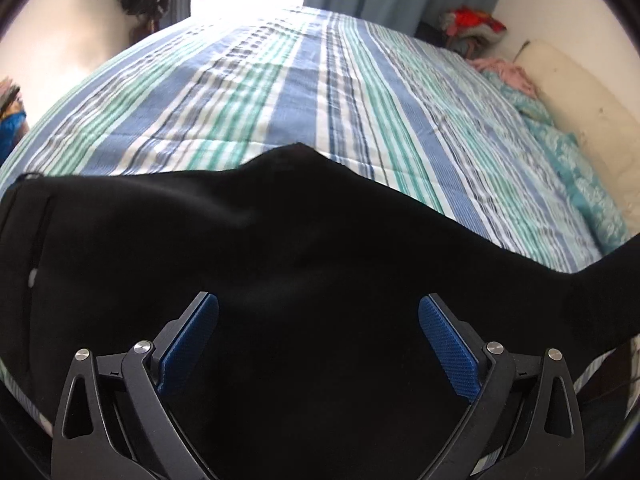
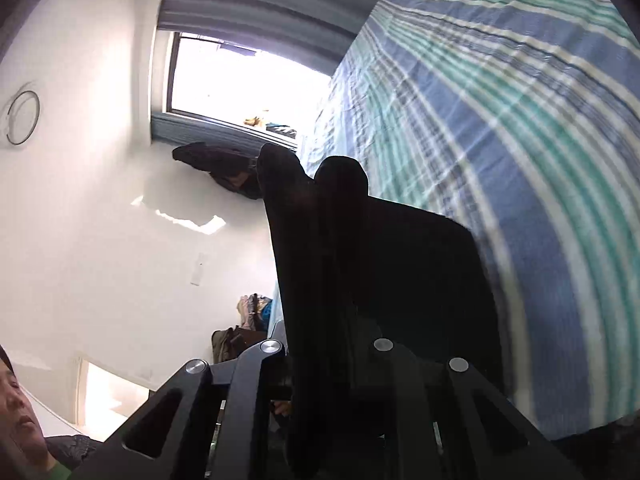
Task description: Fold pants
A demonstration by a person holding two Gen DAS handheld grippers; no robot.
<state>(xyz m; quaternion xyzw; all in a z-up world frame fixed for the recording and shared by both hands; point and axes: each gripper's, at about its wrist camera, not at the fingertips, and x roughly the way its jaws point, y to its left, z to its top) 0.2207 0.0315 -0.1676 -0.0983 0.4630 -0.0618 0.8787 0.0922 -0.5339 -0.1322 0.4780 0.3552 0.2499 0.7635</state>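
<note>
Black pants point(image 1: 280, 240) — spread across the near part of the striped bed point(image 1: 320, 92), one leg trailing off to the right; left gripper point(image 1: 318, 312) angled down over the cloth, jaws wide, blue pads point(image 1: 448, 344) clear of the fabric. Right wrist view alone shows the right gripper point(image 2: 332, 320) rolled sideways, pointing near level, jaws narrow and clamped on a bunched fold of pants point(image 2: 320, 200) — fabric lifted off the bed; window point(image 2: 240, 80) and white wall behind.
</note>
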